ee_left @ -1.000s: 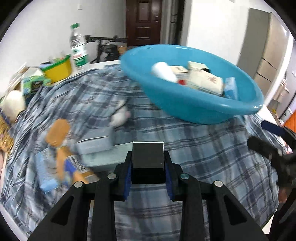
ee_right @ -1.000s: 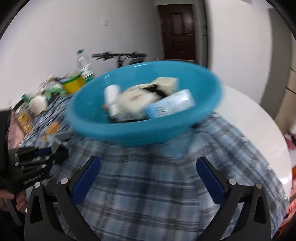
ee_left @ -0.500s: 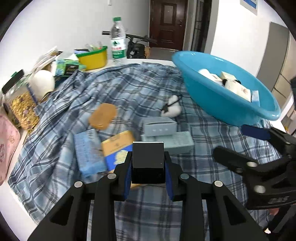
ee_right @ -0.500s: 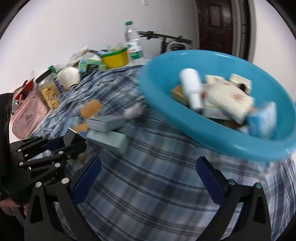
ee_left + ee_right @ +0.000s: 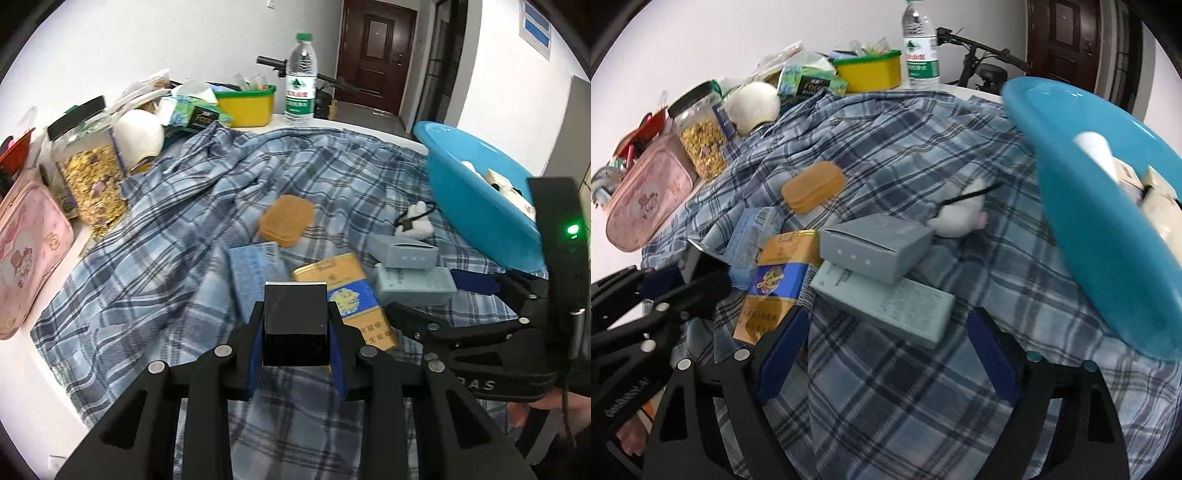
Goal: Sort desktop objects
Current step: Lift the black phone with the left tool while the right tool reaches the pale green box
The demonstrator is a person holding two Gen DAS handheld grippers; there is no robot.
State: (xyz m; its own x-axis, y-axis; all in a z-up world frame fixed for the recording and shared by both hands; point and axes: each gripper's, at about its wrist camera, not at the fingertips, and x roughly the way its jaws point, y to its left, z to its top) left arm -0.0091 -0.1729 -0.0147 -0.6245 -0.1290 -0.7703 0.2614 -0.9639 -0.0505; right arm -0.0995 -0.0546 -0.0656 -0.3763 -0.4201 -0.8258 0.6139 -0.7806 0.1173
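Observation:
My left gripper (image 5: pixel 295 339) is shut on a small black box (image 5: pixel 295 325) and holds it above the plaid cloth (image 5: pixel 166 258). My right gripper (image 5: pixel 886 354) is open and empty, low over the cloth, just in front of a pale grey-green flat box (image 5: pixel 886 299). A grey box (image 5: pixel 875 247) lies on top of that flat box. A yellow-and-blue box (image 5: pixel 775 280), a light blue box (image 5: pixel 750 236), an orange case (image 5: pixel 812 188) and a white plush toy (image 5: pixel 960 214) lie nearby. A blue basin (image 5: pixel 1089 229) on the right holds several items.
At the back of the table stand a water bottle (image 5: pixel 301 92), a yellow tub (image 5: pixel 245 103), a jar of cereal (image 5: pixel 92 173), a white round object (image 5: pixel 138 136) and a pink pouch (image 5: pixel 26 258). The table edge runs along the left.
Both grippers have swung left, away from the blue basin and towards the pile of boxes. The right gripper has come down close to the pale flat box. The left still holds the black box.

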